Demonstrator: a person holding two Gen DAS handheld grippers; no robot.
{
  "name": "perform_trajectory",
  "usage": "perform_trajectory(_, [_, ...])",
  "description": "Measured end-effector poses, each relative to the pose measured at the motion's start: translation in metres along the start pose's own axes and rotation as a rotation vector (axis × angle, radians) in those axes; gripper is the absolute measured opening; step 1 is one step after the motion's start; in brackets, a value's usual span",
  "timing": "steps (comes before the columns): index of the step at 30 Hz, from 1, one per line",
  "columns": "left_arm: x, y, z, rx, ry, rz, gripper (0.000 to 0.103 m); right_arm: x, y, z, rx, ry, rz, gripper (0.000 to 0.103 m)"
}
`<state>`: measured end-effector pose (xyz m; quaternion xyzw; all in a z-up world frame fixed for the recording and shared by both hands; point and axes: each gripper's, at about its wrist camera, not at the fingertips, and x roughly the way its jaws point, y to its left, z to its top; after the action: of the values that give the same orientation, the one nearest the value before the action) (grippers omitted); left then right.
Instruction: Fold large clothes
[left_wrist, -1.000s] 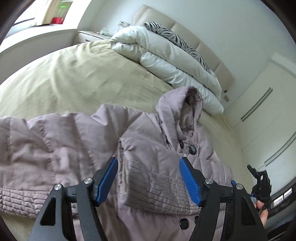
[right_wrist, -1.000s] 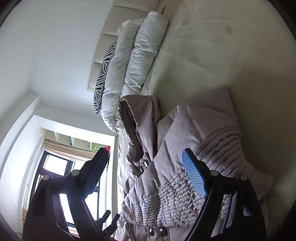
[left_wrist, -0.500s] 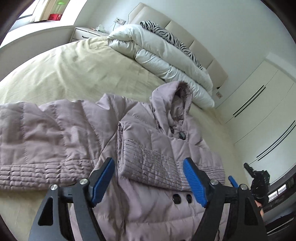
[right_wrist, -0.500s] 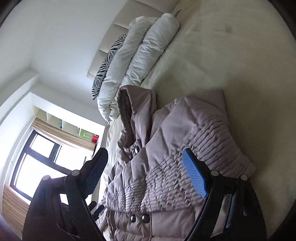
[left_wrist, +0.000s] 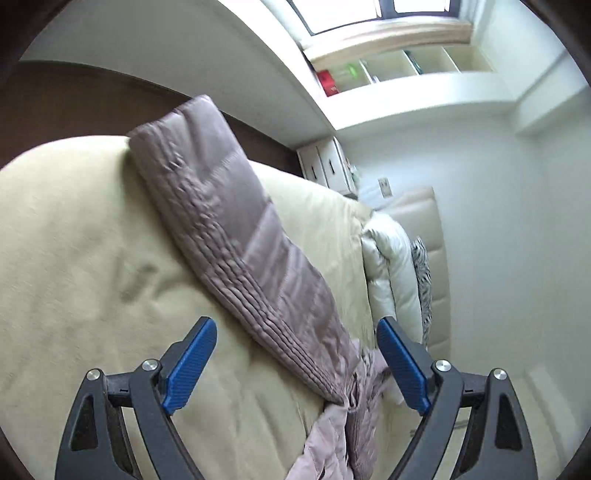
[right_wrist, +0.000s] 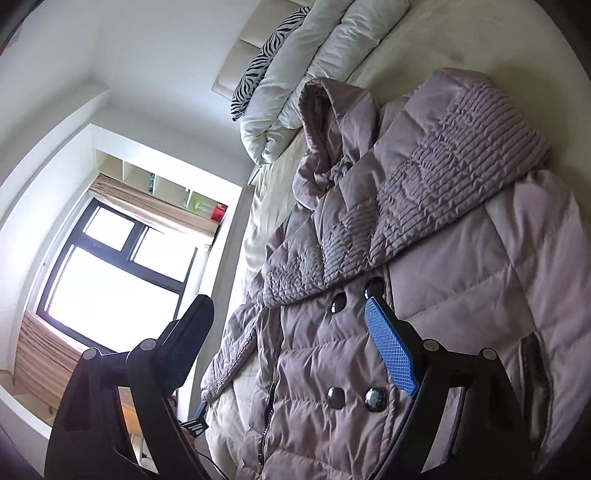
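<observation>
**Puffer coat on the bed, one sleeve folded, one still out**

A mauve puffer coat (right_wrist: 424, 295) lies buttoned on the cream bed (left_wrist: 74, 258). One sleeve (right_wrist: 454, 177) crosses its chest. The other sleeve (left_wrist: 229, 229) stretches away from the coat's body. The left claw (left_wrist: 295, 365) hangs wide open above this sleeve, gripping nothing; its jaws have just been opening. The right claw (right_wrist: 284, 339) hovers wide open over the coat's buttons, empty. A good grab would take the outstretched cuff (not the middle). A second ago the left view faced the coat's chest; it now faces along the sleeve.
</observation>
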<state>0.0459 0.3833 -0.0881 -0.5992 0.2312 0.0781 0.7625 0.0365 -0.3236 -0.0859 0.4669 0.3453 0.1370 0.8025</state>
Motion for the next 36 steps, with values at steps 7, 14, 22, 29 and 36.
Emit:
perform_trajectory(7, [0.017, 0.054, 0.039, -0.263, -0.091, 0.034, 0.090, -0.001, 0.007, -0.029, 0.020, 0.024, -0.015, 0.084])
perform_trajectory(14, [0.030, 0.048, 0.058, -0.304, -0.192, 0.051, 0.088, 0.000, 0.004, -0.033, 0.040, 0.010, -0.029, 0.084])
perform_trajectory(22, [0.056, 0.084, 0.078, -0.411, -0.140, 0.016, 0.019, -0.006, -0.004, -0.041, 0.055, 0.018, -0.046, 0.084])
perform_trajectory(29, [0.036, 0.005, 0.066, -0.064, -0.141, 0.051, 0.018, -0.007, -0.008, -0.045, 0.056, 0.025, -0.037, 0.084])
perform_trajectory(36, [0.042, -0.145, -0.087, 0.856, -0.023, 0.097, 0.018, -0.001, 0.008, -0.039, 0.041, 0.048, -0.002, 0.084])
